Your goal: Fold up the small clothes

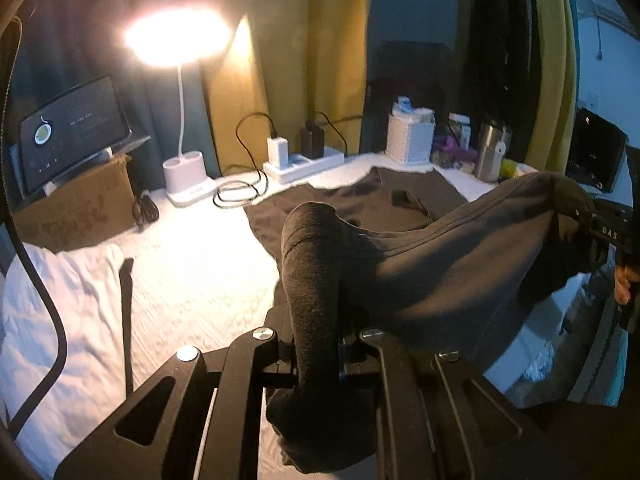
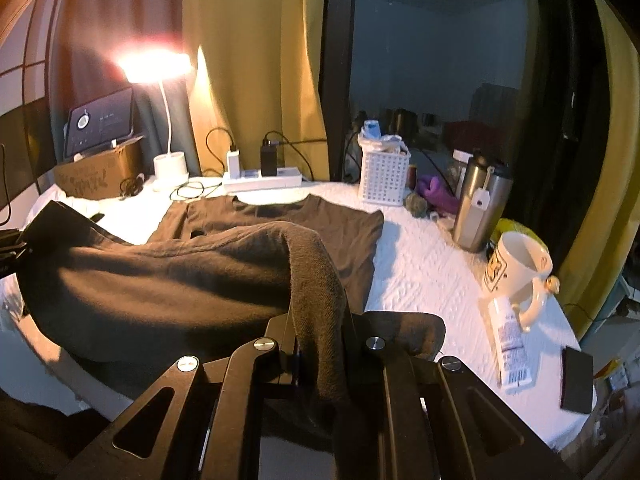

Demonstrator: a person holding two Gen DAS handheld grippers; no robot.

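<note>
A dark brown T-shirt (image 2: pixel 280 220) lies on the white table cover (image 2: pixel 420 264), collar toward the far curtain. Its near edge is lifted off the table and hangs in a fold between both grippers. My left gripper (image 1: pixel 318 340) is shut on one corner of that edge, and the cloth (image 1: pixel 420 272) drapes over its fingers. My right gripper (image 2: pixel 320 344) is shut on the other corner (image 2: pixel 160 280). In the left wrist view the right gripper (image 1: pixel 612 232) shows at the right edge, with a hand (image 1: pixel 624 284) below it. The right wrist view shows the left gripper (image 2: pixel 12 248) at the left edge.
At the back stand a lit white lamp (image 1: pixel 180 40), a power strip (image 1: pixel 304 164) with chargers and cables, a tablet (image 1: pixel 72 132) on a cardboard box (image 1: pixel 76 208), and a white basket (image 2: pixel 384 176). To the right are a steel tumbler (image 2: pixel 480 204), a mug (image 2: pixel 516 268), a tube (image 2: pixel 510 344) and a flat black object (image 2: pixel 576 380).
</note>
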